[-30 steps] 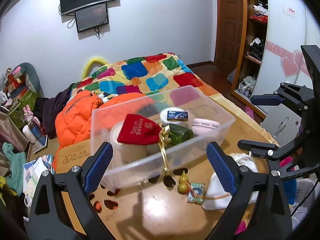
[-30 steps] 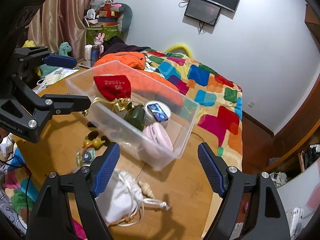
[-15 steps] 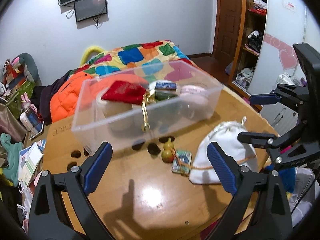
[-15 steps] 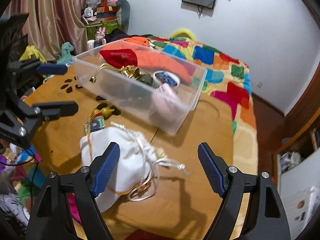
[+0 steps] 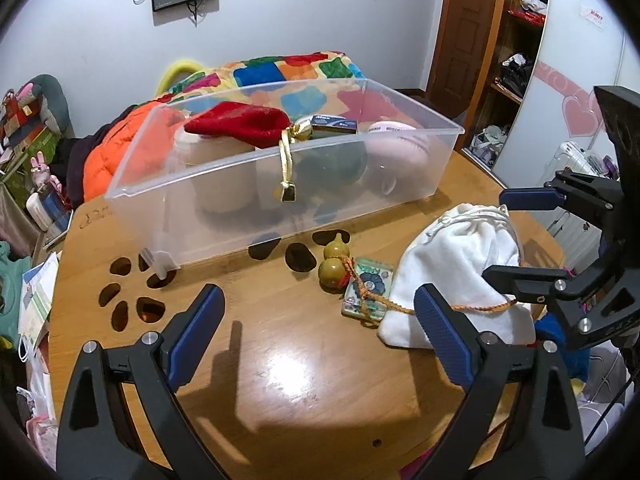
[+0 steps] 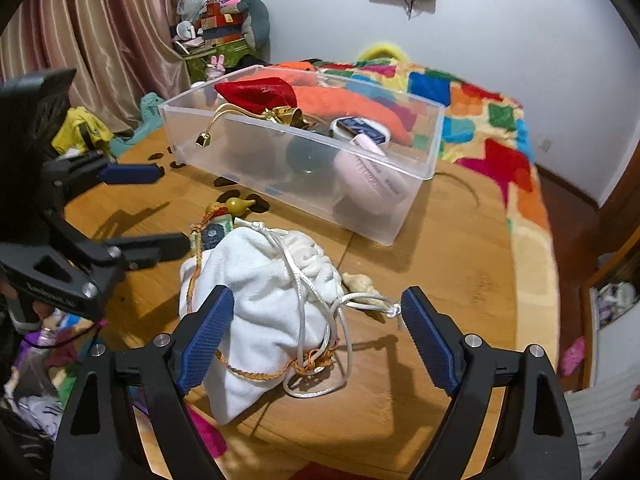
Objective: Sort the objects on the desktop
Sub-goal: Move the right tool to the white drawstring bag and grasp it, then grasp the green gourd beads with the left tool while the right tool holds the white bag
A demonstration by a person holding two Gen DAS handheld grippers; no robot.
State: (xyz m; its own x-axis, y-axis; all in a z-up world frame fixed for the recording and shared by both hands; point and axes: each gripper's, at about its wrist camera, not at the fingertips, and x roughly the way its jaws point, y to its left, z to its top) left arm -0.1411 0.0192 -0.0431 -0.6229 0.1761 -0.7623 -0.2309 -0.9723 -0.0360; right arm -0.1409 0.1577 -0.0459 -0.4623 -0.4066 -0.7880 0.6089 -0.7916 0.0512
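A white drawstring pouch (image 5: 460, 256) (image 6: 272, 280) lies on the wooden table (image 5: 280, 360) near its right edge. An orange cord runs over it from a yellow gourd charm (image 5: 334, 264) (image 6: 236, 205) and a small patterned card (image 5: 370, 288). My right gripper (image 6: 316, 300) (image 5: 520, 236) hangs over the pouch; its jaws are opening, the pouch lies between them and the pads do not press it. My left gripper (image 5: 318, 300) (image 6: 156, 208) stands open and empty over bare wood, just short of the gourd.
A clear plastic bin (image 5: 224, 208) (image 6: 248, 148) behind the charm holds a red pouch (image 5: 240, 122), a pink case (image 5: 400, 148) and other items. Paw-shaped cutouts (image 5: 132, 292) mark the tabletop. A shell (image 6: 360, 282) lies beside the white pouch. A bed with a colourful quilt (image 6: 480, 120) stands beyond.
Both grippers have sunk toward the table and tipped down. The white pouch now lies between the right fingers, which stand slightly wider. The left gripper has come closer to the gourd.
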